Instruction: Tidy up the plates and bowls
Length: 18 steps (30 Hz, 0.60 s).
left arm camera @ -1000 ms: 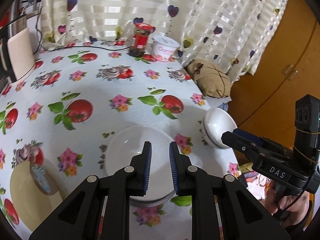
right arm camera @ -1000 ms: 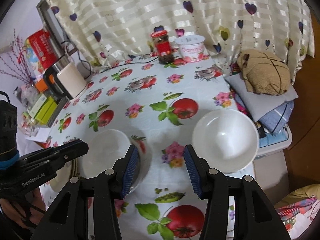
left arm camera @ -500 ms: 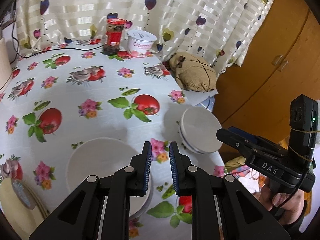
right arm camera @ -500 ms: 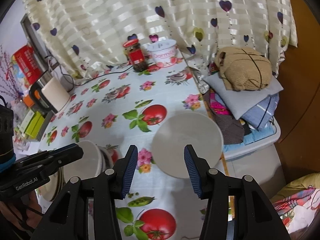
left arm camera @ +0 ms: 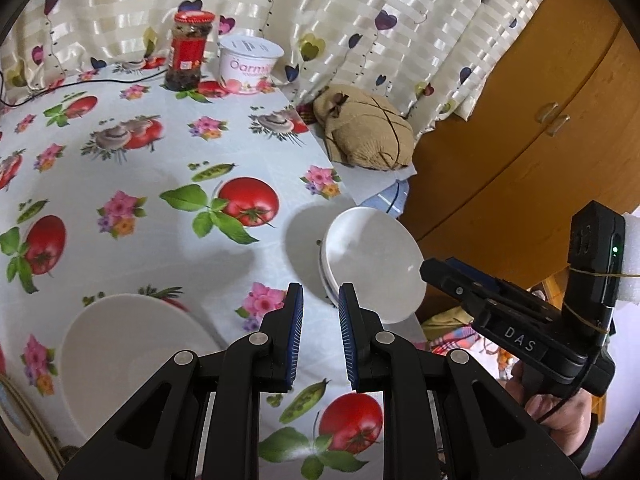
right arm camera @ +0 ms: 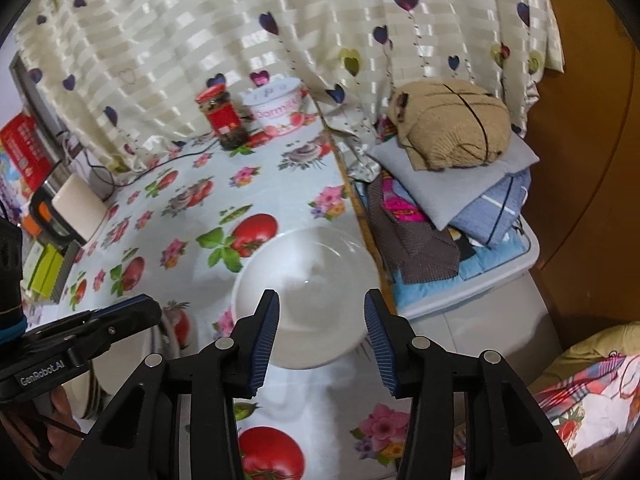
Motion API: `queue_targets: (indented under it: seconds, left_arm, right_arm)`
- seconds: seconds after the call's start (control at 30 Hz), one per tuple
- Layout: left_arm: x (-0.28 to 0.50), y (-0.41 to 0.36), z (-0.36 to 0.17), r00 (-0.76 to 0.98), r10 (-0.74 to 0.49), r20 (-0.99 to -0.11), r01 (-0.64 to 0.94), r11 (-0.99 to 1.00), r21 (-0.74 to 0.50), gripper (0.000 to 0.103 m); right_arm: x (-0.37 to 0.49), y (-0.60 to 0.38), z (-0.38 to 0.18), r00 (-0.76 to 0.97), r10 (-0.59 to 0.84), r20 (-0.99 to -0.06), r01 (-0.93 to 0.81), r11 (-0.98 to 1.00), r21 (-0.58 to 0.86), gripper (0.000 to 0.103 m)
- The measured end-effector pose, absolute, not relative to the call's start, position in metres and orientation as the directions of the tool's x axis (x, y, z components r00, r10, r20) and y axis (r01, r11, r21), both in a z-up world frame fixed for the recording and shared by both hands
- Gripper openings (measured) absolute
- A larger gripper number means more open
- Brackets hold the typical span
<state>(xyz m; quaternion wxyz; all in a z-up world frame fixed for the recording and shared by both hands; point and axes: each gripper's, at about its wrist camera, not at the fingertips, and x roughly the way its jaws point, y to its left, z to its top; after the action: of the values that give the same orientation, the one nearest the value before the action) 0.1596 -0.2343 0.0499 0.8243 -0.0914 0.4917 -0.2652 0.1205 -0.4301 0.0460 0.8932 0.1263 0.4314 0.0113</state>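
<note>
A white bowl (right arm camera: pixel 308 292) sits near the table's right edge, straight ahead of my open right gripper (right arm camera: pixel 322 322), whose fingers stand apart just short of its near rim. The same bowl shows in the left wrist view (left arm camera: pixel 372 268), tilted toward the camera, with the right gripper (left arm camera: pixel 500 320) beside it. My left gripper (left arm camera: pixel 320 320) is open with a narrow gap and empty. A second white bowl (left arm camera: pixel 132 364) sits at its lower left. A yellowish plate edge (left arm camera: pixel 16 408) shows at the far left.
A red-lidded jar (left arm camera: pixel 188 52) and a white tub (left arm camera: pixel 250 64) stand at the table's back by the curtain. A tan cushion on folded cloths (right arm camera: pixel 452 128) lies right of the table. A kettle (right arm camera: pixel 76 204) and boxes stand at the left. A wooden cabinet (left arm camera: pixel 520 120) is at the right.
Both grippers moved right and forward toward the right-hand bowl. The right gripper is now close over that bowl. The left bowl slid to the lower left of the left wrist view.
</note>
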Motion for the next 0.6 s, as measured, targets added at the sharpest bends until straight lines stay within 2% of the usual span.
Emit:
queue_targets:
  seconds: [0.6]
  left_arm:
    - [0.179, -0.268, 0.018, 0.3, -0.53, -0.793, 0.331, 0.838, -0.435, 0.019]
  right_arm:
    - [0.134, -0.446, 0.014, 0.572, 0.153, -0.806, 0.123, 0.955, 0.269, 0.028]
